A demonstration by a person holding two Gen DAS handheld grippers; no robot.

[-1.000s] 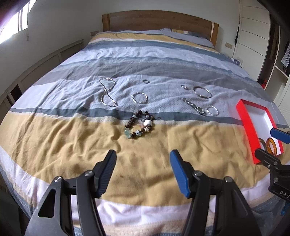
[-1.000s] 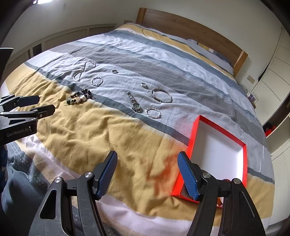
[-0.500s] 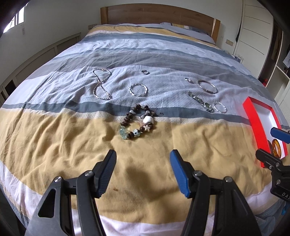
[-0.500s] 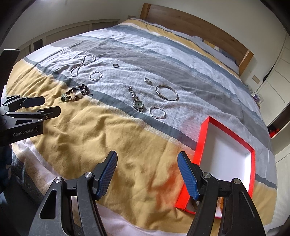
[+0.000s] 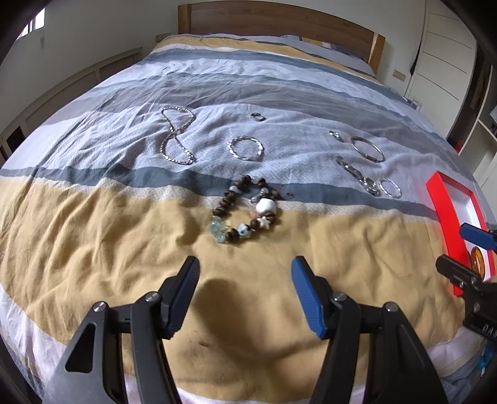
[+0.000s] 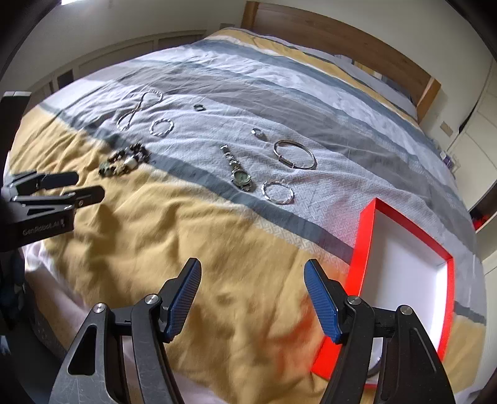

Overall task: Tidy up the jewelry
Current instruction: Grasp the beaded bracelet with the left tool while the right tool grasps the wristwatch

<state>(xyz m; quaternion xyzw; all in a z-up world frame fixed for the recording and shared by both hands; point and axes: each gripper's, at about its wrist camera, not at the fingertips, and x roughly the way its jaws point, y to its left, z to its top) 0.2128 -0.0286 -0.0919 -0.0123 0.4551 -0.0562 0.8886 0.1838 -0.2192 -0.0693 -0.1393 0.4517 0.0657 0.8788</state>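
Observation:
Jewelry lies spread on a striped bed cover. A brown beaded bracelet [image 5: 247, 213] [image 6: 125, 161] sits just ahead of my open left gripper [image 5: 245, 264], which holds nothing. Further back lie a silver chain [image 5: 177, 136] [image 6: 139, 108], a twisted silver bracelet [image 5: 246, 148] [image 6: 161, 126], a small ring [image 5: 257, 116], a bangle [image 5: 367, 148] [image 6: 294, 154], a watch [image 5: 357, 175] [image 6: 237, 172] and a thin silver hoop [image 6: 277, 192]. A red box [image 6: 410, 267] with a white inside lies to the right of my open, empty right gripper [image 6: 251, 270]; amber rings [image 5: 476, 258] rest in it.
A wooden headboard [image 5: 279, 18] [image 6: 341, 37] and pillows close off the far end of the bed. White wardrobe doors [image 5: 447, 52] stand at the right, low wall panelling at the left. The yellow band of cover [image 6: 155, 236] under both grippers is wrinkled.
Both grippers have sunk and moved forward over the bed, so the beaded bracelet and the red box look nearer and larger. Their jaws have kept the same width.

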